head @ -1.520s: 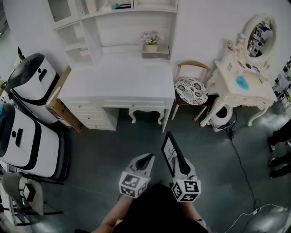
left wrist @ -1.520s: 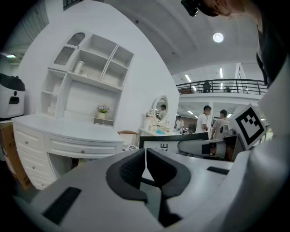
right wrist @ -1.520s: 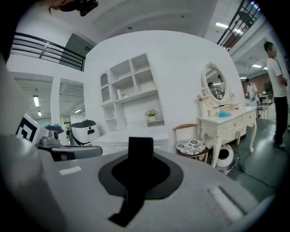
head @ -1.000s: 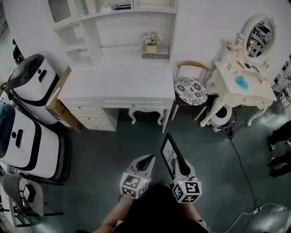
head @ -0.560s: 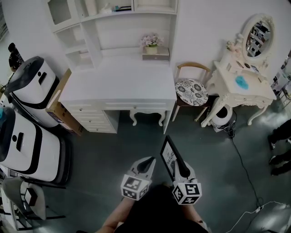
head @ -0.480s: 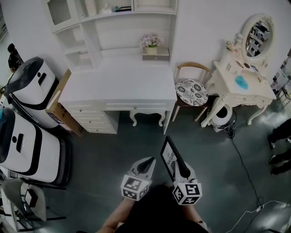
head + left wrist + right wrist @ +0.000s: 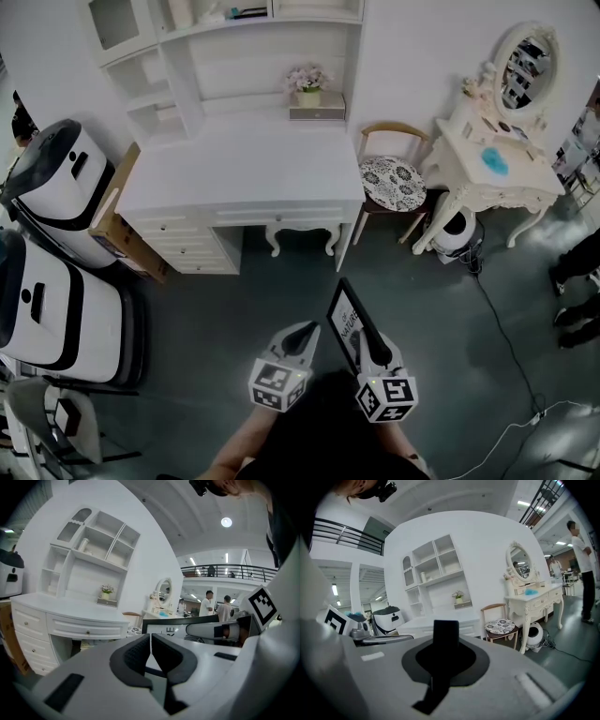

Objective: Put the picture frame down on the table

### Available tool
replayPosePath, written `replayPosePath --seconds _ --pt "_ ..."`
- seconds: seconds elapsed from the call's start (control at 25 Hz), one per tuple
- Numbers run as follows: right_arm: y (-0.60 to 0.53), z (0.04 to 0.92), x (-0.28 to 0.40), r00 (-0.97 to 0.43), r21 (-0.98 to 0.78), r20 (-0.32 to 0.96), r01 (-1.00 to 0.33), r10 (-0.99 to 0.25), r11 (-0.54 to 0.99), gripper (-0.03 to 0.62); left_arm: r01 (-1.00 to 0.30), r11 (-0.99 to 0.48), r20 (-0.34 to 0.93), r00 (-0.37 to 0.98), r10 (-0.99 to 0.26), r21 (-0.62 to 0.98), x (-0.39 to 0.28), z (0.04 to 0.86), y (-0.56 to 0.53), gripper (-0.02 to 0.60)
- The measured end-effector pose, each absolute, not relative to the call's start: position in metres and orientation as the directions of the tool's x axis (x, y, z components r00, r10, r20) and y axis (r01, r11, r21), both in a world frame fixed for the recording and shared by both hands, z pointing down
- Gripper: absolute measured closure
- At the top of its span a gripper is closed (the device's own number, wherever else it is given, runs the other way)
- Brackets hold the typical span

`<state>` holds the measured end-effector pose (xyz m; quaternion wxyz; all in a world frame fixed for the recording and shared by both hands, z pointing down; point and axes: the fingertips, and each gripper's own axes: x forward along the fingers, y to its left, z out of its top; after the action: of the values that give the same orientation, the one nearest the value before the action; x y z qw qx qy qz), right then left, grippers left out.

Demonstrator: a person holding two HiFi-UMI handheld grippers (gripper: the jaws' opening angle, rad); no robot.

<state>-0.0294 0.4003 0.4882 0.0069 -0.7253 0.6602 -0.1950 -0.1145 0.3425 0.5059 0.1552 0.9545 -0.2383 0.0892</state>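
The left gripper (image 7: 302, 330) is being carried clenched and empty: in the left gripper view its dark ribbed pads (image 7: 133, 657) are being pressed against each other with nothing between them.

Just to its right, the picture frame (image 7: 344, 317) is being held upright above the grey floor. It is being gripped at one border by the right gripper (image 7: 366, 323), whose jaws are being squeezed onto the thin black moulding. From that gripper's own view the frame is being seen edge-on, as a narrow dark bar rising straight out of the pads.

The frame is being judged light and stiff: a flat rectangle with a black rim around a white printed face. That face is probably glazed, so it is being treated as slick and breakable. Because it is pinched at one edge only, it is likely being left free to pivot. The rim, not the face, is being judged the right place to hold it, with the lower edge being set down first.

Well ahead of both grippers, the white desk (image 7: 239, 169) is being faced, its smooth painted top lying mostly bare. Ahead and to the right of the right gripper, a wooden chair (image 7: 394, 178) with a round lace-patterned seat is being passed over.
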Motion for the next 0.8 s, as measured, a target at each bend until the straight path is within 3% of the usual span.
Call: replayPosePath --seconds 0.8 --pt "0.355 0.489 -0.001 0.028 -0.271 0.275 -0.957 -0.961 -0.106 0.58 -0.522 -0.815 0.245 0.849 -0.469 0.25 -0.094 0.506 0.297 0.561"
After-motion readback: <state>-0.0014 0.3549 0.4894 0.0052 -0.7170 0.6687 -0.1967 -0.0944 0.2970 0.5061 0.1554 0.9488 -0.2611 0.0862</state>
